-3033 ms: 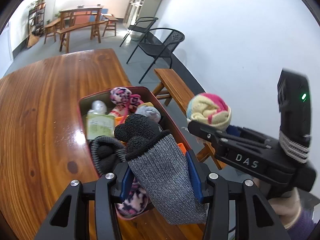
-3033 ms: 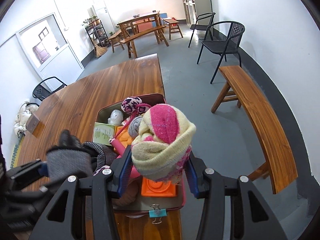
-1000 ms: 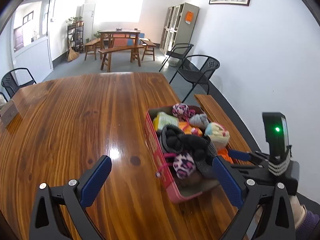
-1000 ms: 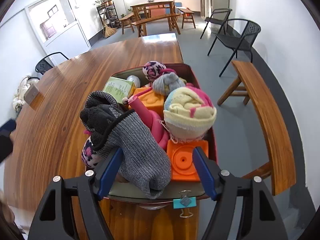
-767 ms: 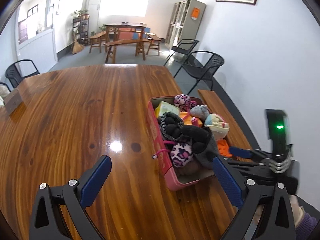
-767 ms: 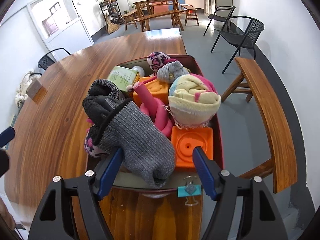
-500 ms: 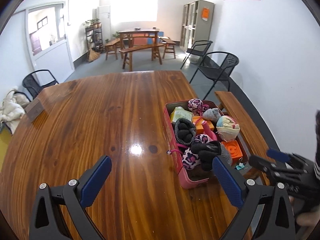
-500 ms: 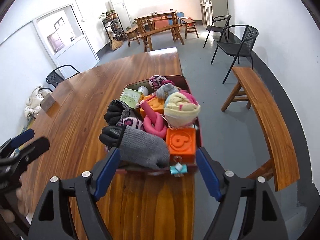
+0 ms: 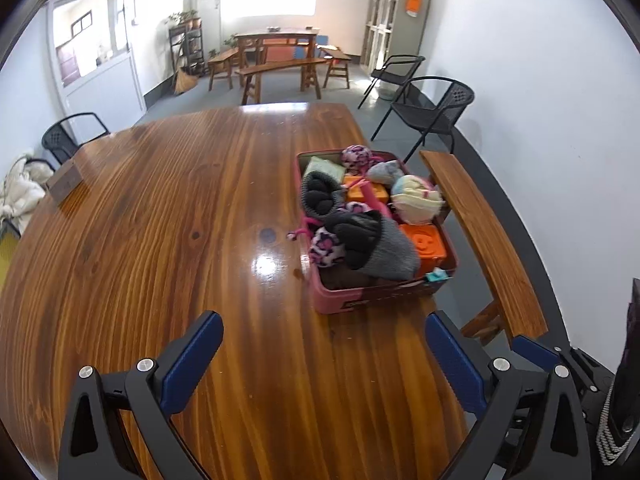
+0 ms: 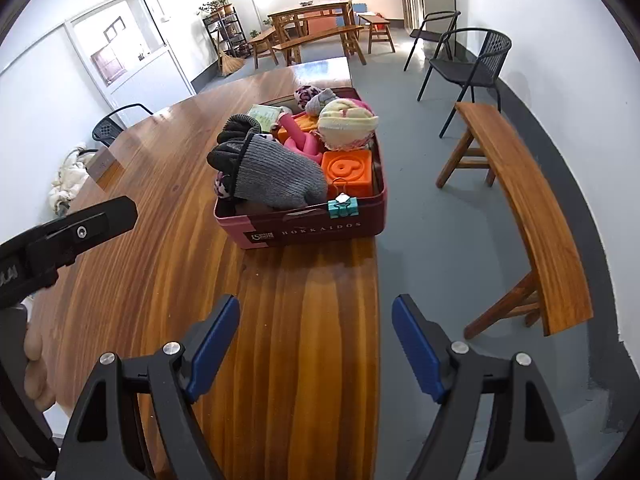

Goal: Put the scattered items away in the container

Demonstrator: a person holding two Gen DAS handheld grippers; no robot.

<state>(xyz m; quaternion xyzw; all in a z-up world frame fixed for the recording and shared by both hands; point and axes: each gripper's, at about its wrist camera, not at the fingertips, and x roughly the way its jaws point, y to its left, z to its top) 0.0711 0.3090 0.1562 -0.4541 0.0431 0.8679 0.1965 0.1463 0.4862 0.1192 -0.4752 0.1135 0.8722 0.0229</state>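
Both hand-held grippers, left hand-held gripper (image 9: 324, 354) and right hand-held gripper (image 10: 316, 334), gaping, empty. We figure grey glove (image 10: 276, 170) centre frame atop container (image 10: 304, 230): soft, light, pinch cuff.

bright window backlight, tabletop (image 9: 168, 240) glare, fisheye-warped edges
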